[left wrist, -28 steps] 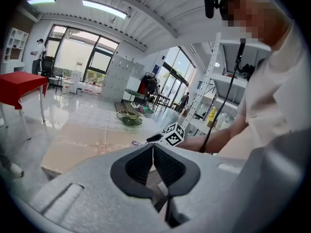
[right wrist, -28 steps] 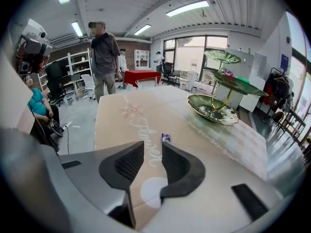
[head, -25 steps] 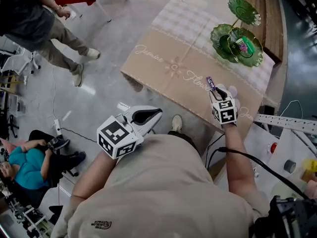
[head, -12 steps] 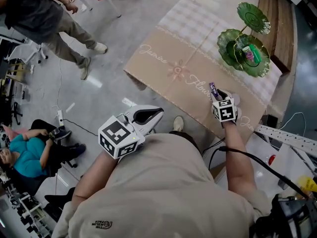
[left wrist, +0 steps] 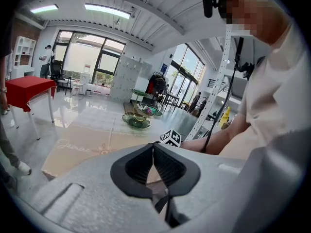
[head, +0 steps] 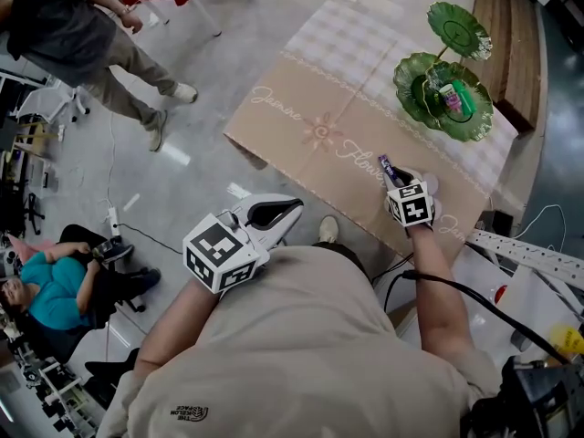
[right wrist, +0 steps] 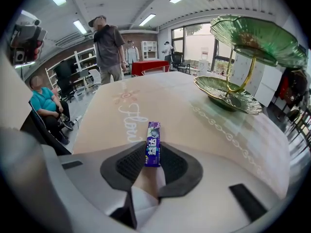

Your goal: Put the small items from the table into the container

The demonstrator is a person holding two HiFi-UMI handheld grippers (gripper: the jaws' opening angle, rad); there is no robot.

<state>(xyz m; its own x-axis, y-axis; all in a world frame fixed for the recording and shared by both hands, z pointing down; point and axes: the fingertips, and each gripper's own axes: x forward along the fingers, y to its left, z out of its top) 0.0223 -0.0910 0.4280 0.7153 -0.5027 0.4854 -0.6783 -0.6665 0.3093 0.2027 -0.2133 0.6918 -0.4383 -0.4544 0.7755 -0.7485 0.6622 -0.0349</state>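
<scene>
Purple wrapper, one gum pack (right wrist: 152,144): we find it between the jaws of our right gripper (right wrist: 153,155), centre-right of the head view, sticking out past the tips. The jaws are closing, pads against both its sides, over the tan table (head: 310,130). Left gripper (left wrist: 153,148): lower left-centre of the head view, off the table, jaws pressed together, nothing between. Green two-tier dish (head: 407,88): upper right, well apart from the pack.
</scene>
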